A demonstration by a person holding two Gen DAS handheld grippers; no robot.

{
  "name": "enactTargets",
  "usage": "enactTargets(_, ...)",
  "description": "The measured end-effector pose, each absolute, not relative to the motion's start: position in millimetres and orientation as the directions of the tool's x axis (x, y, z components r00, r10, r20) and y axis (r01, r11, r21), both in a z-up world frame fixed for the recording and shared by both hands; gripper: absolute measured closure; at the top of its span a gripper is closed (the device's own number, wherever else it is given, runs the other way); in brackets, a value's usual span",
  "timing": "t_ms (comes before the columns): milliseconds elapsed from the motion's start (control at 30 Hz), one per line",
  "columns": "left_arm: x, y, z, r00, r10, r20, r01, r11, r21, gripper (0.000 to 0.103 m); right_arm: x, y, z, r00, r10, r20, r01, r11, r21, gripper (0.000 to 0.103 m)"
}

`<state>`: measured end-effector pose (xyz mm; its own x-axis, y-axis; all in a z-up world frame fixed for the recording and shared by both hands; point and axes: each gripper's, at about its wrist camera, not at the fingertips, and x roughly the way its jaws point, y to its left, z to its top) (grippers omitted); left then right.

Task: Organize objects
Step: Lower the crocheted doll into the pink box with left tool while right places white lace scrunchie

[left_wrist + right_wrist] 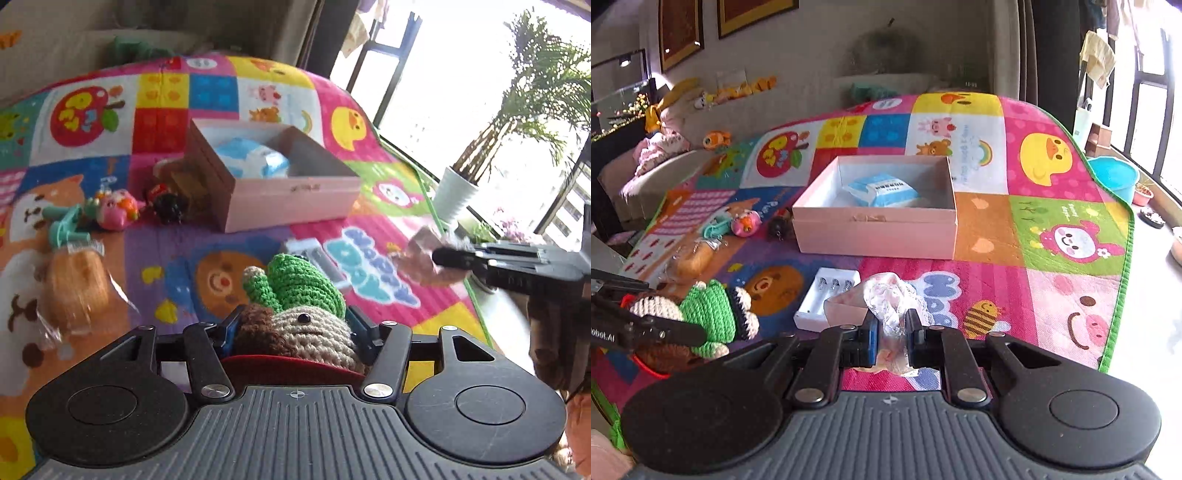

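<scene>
Two wrist fisheyes, angled down, close over the play mat (1052,177)
Both faced the pink box (280,199) ahead; each caught the other gripper alongside

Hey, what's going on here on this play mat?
A person is tidying toys with two handheld grippers. The left gripper holds a crocheted doll; the right gripper is shut on a lacy pink cloth. The box ahead holds only a blue packet. A battery charger and other toys lie on the mat.
</scene>
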<state>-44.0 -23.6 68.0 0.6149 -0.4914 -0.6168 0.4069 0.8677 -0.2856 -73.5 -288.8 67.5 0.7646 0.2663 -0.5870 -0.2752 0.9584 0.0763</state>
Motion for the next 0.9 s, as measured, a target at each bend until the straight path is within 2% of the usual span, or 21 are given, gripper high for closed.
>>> enactTargets(200, 10, -33, 107, 0.715, -0.497, -0.492, 0.312, 0.856, -0.411, 0.041, -72, -292, 61, 0.774, 0.298, -0.559, -0.275, 0.953, 0.127, 0.089)
enactTargets(267, 38, -42, 119, 0.792, -0.448, -0.416, 0.263, 0.864, -0.429, 0.04, -72, -292, 59, 0.782, 0.293, -0.549, -0.263, 0.955, 0.134, 0.089)
enactTargets(367, 84, -61, 122, 0.898, -0.377, -0.225, 0.263, 0.872, -0.412, 0.04, -68, -293, 59, 0.786, 0.301, -0.539, -0.259, 0.954, 0.153, 0.089)
enactTargets(400, 104, -70, 117, 0.898, -0.371, -0.238, 0.265, 0.886, -0.38, 0.04, -67, -292, 60, 0.788, 0.299, -0.538, -0.258, 0.954, 0.151, 0.089)
enactTargets(433, 125, -79, 110, 0.883, -0.354, -0.307, 0.238, 0.903, -0.358, 0.041, -66, -292, 61, 0.79, 0.295, -0.537, -0.258, 0.955, 0.145, 0.089)
enactTargets(467, 141, -85, 100, 0.86, -0.334, -0.385, 0.198, 0.915, -0.352, 0.044, -65, -291, 62, 0.792, 0.29, -0.536, -0.257, 0.956, 0.137, 0.089)
enactTargets(500, 150, -88, 92, 0.846, -0.323, -0.425, 0.17, 0.918, -0.359, 0.054, -66, -290, 63, 0.796, 0.284, -0.535, -0.257, 0.958, 0.126, 0.089)
enactTargets(533, 152, -89, 88, 0.84, -0.33, -0.432, 0.178, 0.918, -0.355, 0.055, -65, -290, 64, 0.798, 0.279, -0.534, -0.258, 0.959, 0.114, 0.089)
enactTargets(633, 136, -87, 89, 0.864, -0.336, -0.376, 0.222, 0.923, -0.314, 0.055, -59, -291, 68, 0.803, 0.266, -0.533, -0.258, 0.962, 0.091, 0.089)
enactTargets(733, 109, -61, 100, 0.876, -0.352, -0.33, 0.229, 0.905, -0.358, 0.055, -45, -290, 73, 0.814, 0.246, -0.526, -0.244, 0.967, 0.074, 0.089)
enactTargets(900, 47, -16, 106, 0.881, -0.354, -0.313, 0.231, 0.9, -0.368, 0.055, 5, -283, 115, 0.865, 0.274, -0.42, -0.235, 0.961, 0.144, 0.089)
